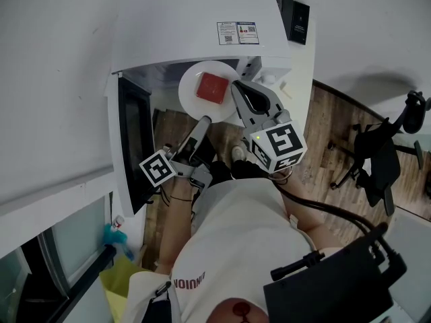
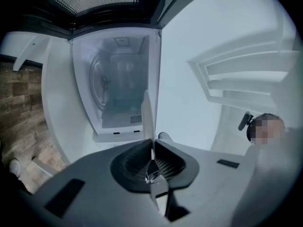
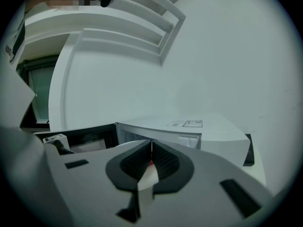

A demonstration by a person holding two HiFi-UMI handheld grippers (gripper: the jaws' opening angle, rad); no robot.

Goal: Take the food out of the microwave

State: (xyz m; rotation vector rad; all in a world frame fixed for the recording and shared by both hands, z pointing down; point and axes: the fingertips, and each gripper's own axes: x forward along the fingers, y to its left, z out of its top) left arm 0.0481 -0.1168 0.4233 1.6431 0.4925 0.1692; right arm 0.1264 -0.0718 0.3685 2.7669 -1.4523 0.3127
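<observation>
It looked like an office break corner: a white microwave [image 1: 195,25] on a white table [image 1: 303,62], a wood-plank floor [image 1: 323,123], and black swivel chairs [image 1: 377,157] at three o'clock.

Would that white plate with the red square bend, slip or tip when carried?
Probably stiff: the plate looks flat though the left claw and right claw pinch only its rim. Its smooth rim may slip. The red food block seems to lie loose, so tilting could slide it.
</observation>
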